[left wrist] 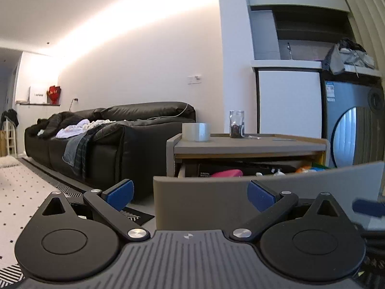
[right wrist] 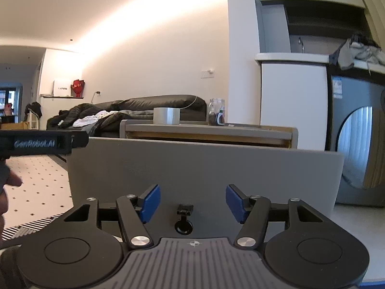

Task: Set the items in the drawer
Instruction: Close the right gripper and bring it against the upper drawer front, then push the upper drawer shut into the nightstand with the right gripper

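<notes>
From the left wrist camera, the left gripper (left wrist: 190, 193) has its two blue-padded fingers spread wide with nothing between them, low in front of the grey flat front panel of the pulled-out drawer (left wrist: 240, 200). Over the panel's top edge the drawer's inside shows a pink flat object (left wrist: 227, 173), a black box with small unreadable print, and orange and green bits at the right. The low grey side table with a raised rim (left wrist: 250, 144) carries one roll of clear tape (left wrist: 196, 132) at its left end and one glass jar with dark contents (left wrist: 237, 124) near the middle, well apart. Open floor lies left of the drawer, toward the black leather sofa (left wrist: 108, 139). From the right wrist camera, the right gripper (right wrist: 192, 204) is also spread and empty, close before the drawer front and just above its black ring pull (right wrist: 184, 220). At the left edge the other gripper's black body reads "GenRobot.AI" (right wrist: 36, 143), with part of a hand (right wrist: 9, 183) below it.
</notes>
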`<state>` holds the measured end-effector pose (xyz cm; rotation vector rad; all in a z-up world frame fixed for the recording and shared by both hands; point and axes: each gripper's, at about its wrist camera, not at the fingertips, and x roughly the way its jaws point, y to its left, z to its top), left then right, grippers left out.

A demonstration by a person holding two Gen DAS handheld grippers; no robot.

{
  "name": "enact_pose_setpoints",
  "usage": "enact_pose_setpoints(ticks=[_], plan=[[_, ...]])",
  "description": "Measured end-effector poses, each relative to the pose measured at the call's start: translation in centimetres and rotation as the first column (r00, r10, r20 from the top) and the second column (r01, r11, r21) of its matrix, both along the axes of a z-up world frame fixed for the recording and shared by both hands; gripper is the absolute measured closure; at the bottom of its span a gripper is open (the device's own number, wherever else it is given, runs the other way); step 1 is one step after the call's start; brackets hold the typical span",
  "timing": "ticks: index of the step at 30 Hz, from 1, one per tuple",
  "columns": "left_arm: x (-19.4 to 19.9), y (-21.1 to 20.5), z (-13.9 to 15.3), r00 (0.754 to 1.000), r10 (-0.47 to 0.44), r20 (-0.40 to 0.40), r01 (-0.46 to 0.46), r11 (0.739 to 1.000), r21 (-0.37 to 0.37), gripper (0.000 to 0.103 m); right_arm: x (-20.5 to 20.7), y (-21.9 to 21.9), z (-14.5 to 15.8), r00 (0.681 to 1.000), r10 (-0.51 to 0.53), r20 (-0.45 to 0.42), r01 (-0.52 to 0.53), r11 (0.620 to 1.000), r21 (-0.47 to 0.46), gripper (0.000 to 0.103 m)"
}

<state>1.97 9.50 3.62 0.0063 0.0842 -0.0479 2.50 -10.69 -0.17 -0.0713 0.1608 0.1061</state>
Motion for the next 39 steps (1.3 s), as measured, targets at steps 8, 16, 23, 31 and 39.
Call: enact_pose_setpoints(ticks=[8,16,23,31,39], plan=[[-1.8,-1.1,-0.6,0.999,0.005,0.054,-0.008,0.998,0.057,0.0,1.4,1.3,-0.9,0.999,-0.028,-0.027,0.029,1.0,0.013,0.057],[-1.8,-0.6,-1.2,1.0,0.017,0.007,-0.017,1.0,0.018,0.0,2.7,2.5,-1.9,0.992,-0.109,-0.059,0.109,0.994,0.0,0.075],[-1.9,-0.6,-1.4,1.0,0.025,-0.008,-0.025,0.999,0.025,0.0,3.1,3.3,-2.7,0.988,-0.141,-0.061,0.14,0.99,-0.019,0.086],[-2.1,-0.3,-1.6,1.0,0.024,-0.019,-0.024,1.0,0.02,0.0,3.3,3.2,-3.0,0.986,-0.155,-0.054,0.156,0.988,0.014,0.086],[-2.1,0.4,-1.8,0.999,0.032,-0.032,-0.032,0.999,-0.002,0.0,3.8,3.4,-3.0,0.984,-0.167,-0.057,0.168,0.986,0.018,0.086]])
